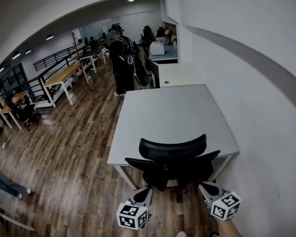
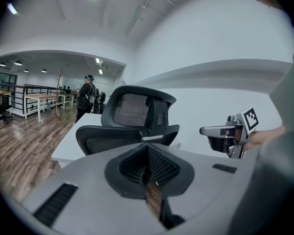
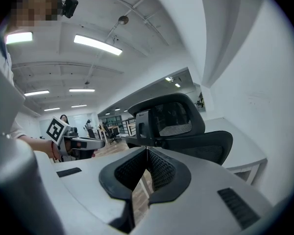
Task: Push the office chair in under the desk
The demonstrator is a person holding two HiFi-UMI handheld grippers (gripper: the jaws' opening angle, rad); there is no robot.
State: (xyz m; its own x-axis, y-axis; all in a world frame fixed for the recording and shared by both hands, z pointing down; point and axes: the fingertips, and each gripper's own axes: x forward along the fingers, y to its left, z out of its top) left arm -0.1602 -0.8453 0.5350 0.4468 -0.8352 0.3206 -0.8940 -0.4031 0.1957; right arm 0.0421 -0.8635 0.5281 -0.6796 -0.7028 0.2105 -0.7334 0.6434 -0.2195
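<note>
1. Both sets of jaws are closed with nothing between them: the left gripper (image 2: 148,168) and the right gripper (image 3: 146,168) each show their pads pressed together on empty air.
2. The office chair (image 1: 172,162) stands straight ahead of both jaws, its back turned to them and its front at the near edge of the desk (image 1: 172,107). The left gripper view puts the chair ahead and slightly left of the jaws; the right gripper view puts it ahead and slightly right. So the two grippers flank the backrest.
3. From the head view the jaw tips sit just behind the lower backrest. Neither gripper view shows contact; they look a little apart from it.
4. Handling, as I judge it: a chair of this kind is fairly heavy, yet should roll easily over the wooden floor (image 1: 74,147), and will likely swivel if pushed on one side only.
5. The mesh panels look soft and would give under a tip. The dark plastic frame of the backrest looks stiff and is the better place to press, one closed gripper on each side at equal height.
6. The headrest, above the jaws, probably tilts, so it is a poor pushing point.
7. Containers: none shows near the jaws, and the desk beyond the chair carries nothing visible.
</note>
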